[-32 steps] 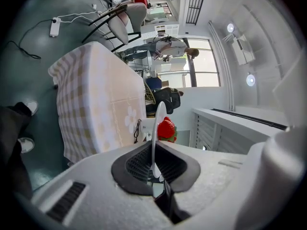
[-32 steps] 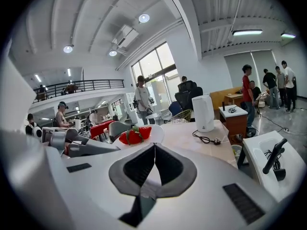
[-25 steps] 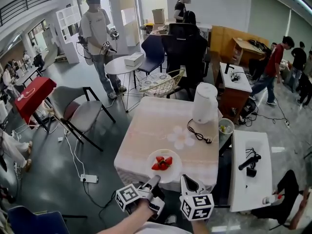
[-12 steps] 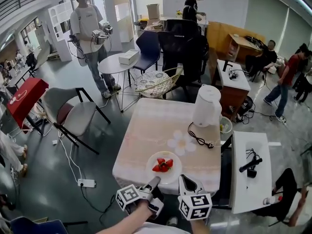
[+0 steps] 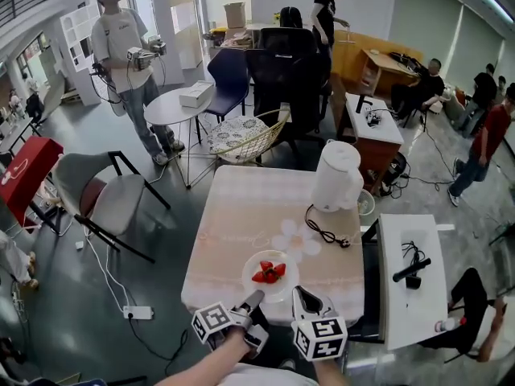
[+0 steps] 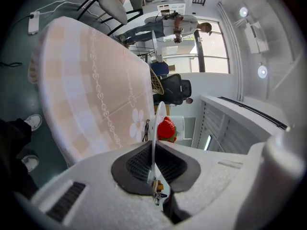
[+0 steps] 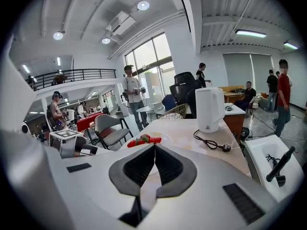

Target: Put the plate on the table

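Note:
A white plate (image 5: pixel 251 268) with red strawberries (image 5: pixel 268 271) lies over the front edge of the beige table (image 5: pixel 241 207); whether it rests on the cloth I cannot tell. My left gripper (image 5: pixel 254 298) is shut on the plate's near rim. In the left gripper view that rim (image 6: pixel 154 128) runs edge-on between the pads, with a strawberry (image 6: pixel 165 128) beside it. My right gripper (image 5: pixel 299 294) sits just right of the plate, shut with nothing in it. In the right gripper view its pads meet (image 7: pixel 154 147) in front of the strawberries (image 7: pixel 142 140).
A white kettle (image 5: pixel 335 177) stands at the table's far right with its black cord and plug (image 5: pixel 326 233) lying on the cloth. A narrow white side table (image 5: pixel 410 284) stands to the right. Chairs (image 5: pixel 105 187) and several people fill the room behind.
Both grippers and the plate keep their places. The head view has shifted a little, and people in the background have walked on.

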